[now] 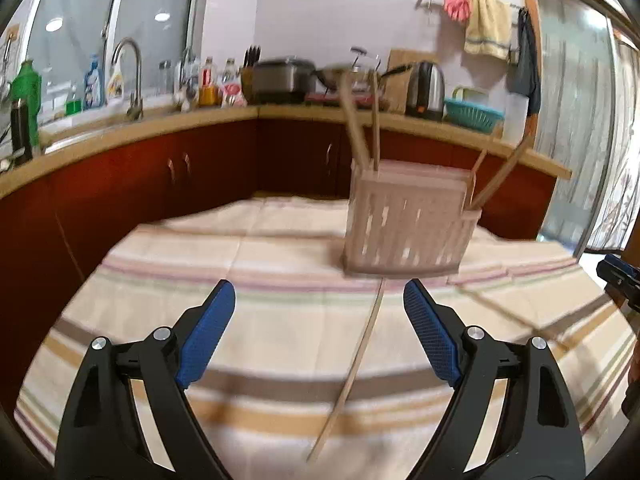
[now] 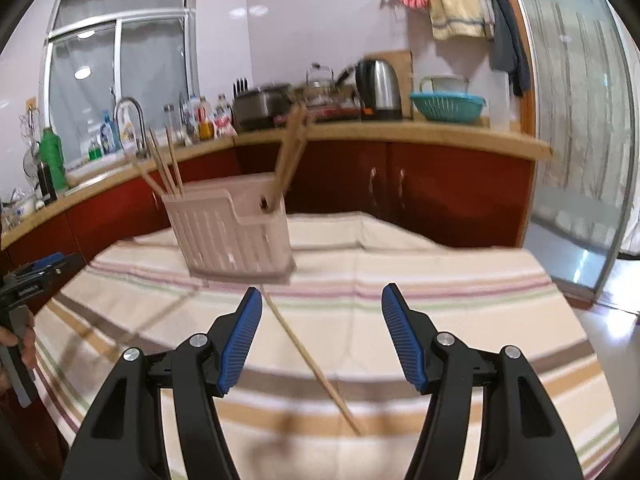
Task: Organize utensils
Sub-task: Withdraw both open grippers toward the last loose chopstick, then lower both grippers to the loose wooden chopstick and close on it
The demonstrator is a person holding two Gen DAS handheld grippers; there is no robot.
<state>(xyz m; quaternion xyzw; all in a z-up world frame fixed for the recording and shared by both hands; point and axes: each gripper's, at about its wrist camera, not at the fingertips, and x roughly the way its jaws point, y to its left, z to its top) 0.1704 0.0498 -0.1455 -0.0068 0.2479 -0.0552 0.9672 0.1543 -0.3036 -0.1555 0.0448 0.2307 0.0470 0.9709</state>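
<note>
Your left gripper (image 1: 319, 330) hung over the near part of the striped cloth (image 1: 160, 320) that covered the table, its blue pads spread wide with nothing pinched between them. One loose chopstick (image 1: 352, 376) lay on the cloth under that gap, running from the near edge toward the pale slatted utensil holder (image 1: 408, 232). Your right gripper (image 2: 322, 336) also stood with its jaws apart and empty, and a second loose chopstick (image 2: 312, 364) lay slantwise on the cloth beneath it, one end close to the holder's base. The holder stood toward the far side of the cloth, upright as far as the motion blur lets me tell. Chopsticks leaned out of both its ends (a few at one end, a pair at the other). Behind the table ran a counter (image 2: 400, 132) with a kettle (image 2: 378, 84) and a teal basket (image 2: 448, 106).
</note>
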